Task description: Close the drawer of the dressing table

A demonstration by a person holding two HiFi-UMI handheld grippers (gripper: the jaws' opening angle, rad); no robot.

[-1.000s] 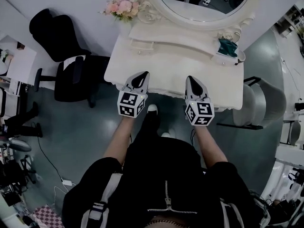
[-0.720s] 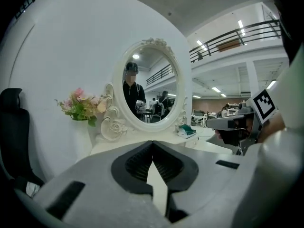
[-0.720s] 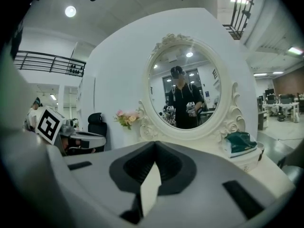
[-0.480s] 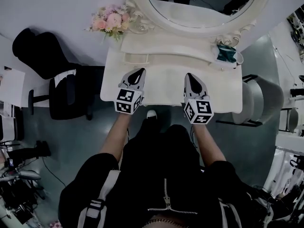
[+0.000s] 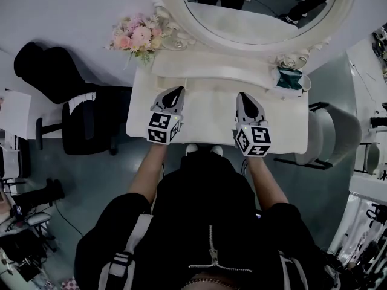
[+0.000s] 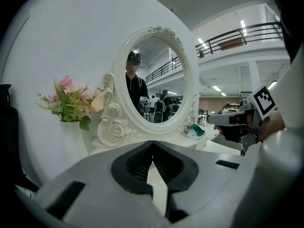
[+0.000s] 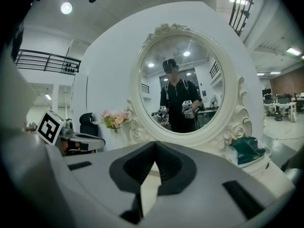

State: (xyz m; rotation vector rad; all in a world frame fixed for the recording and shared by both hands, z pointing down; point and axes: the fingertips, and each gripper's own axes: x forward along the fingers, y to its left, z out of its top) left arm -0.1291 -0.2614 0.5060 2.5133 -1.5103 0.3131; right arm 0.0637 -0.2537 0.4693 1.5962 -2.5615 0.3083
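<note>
The white dressing table stands against the wall under its oval mirror. Both grippers hover over the tabletop, side by side and pointing at the mirror. My left gripper is shut with nothing between its tips. My right gripper is shut and empty too. A low raised shelf runs along the back of the table. From above, the tabletop hides the front of the table, so no drawer front shows clearly. Each gripper view shows the other gripper beside it.
Pink flowers stand at the table's back left and a teal object at its back right. A black office chair is to the left, a grey chair to the right. The person's shoes show under the table's front edge.
The person has stepped closer to the table. Both shut grippers have moved forward from its front edge to over the tabletop, nearer the mirror.
</note>
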